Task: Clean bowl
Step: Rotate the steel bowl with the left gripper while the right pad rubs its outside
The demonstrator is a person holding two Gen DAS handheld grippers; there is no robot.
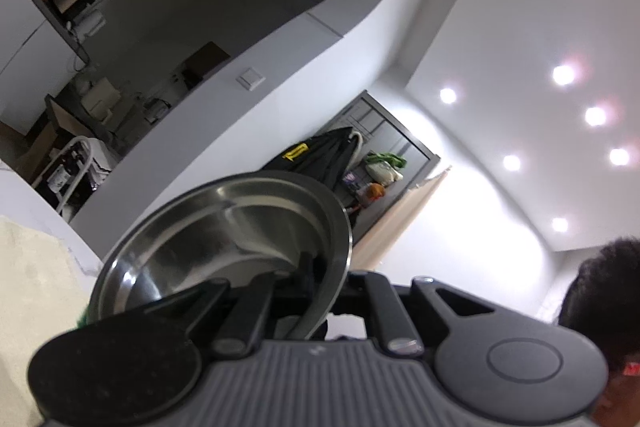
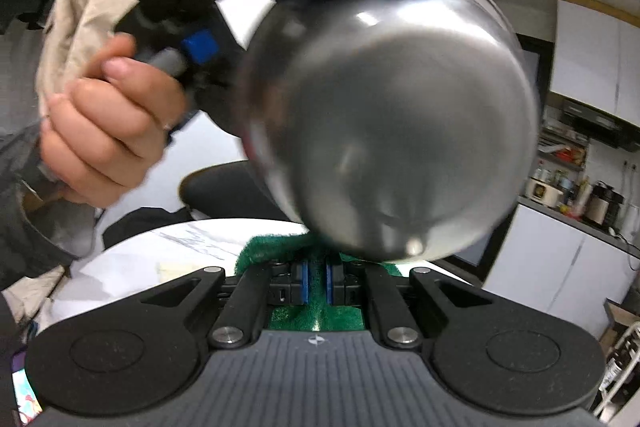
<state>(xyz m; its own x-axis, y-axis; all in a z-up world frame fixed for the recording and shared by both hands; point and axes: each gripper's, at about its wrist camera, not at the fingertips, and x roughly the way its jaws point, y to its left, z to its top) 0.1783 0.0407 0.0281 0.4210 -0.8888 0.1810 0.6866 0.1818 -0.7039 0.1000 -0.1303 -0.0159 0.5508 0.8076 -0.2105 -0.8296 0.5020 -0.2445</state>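
Observation:
A steel bowl (image 1: 224, 239) is held up in the air, tilted, with my left gripper (image 1: 310, 291) shut on its rim. In the right wrist view the bowl's rounded outside (image 2: 396, 131) fills the middle, blurred, with the left gripper's black body (image 2: 208, 3) and a person's hand (image 2: 104, 123) behind it. My right gripper (image 2: 316, 281) is shut on a green scouring cloth (image 2: 276, 247), which sits just under the bowl's lower edge. Whether cloth and bowl touch I cannot tell.
A white marble-patterned table (image 2: 172, 239) lies below the bowl. A beige cloth (image 1: 32, 287) shows at the left. Kitchen shelves with jars and appliances (image 2: 568, 187) stand to the right. A person's head (image 1: 604, 291) is at the lower right of the left wrist view.

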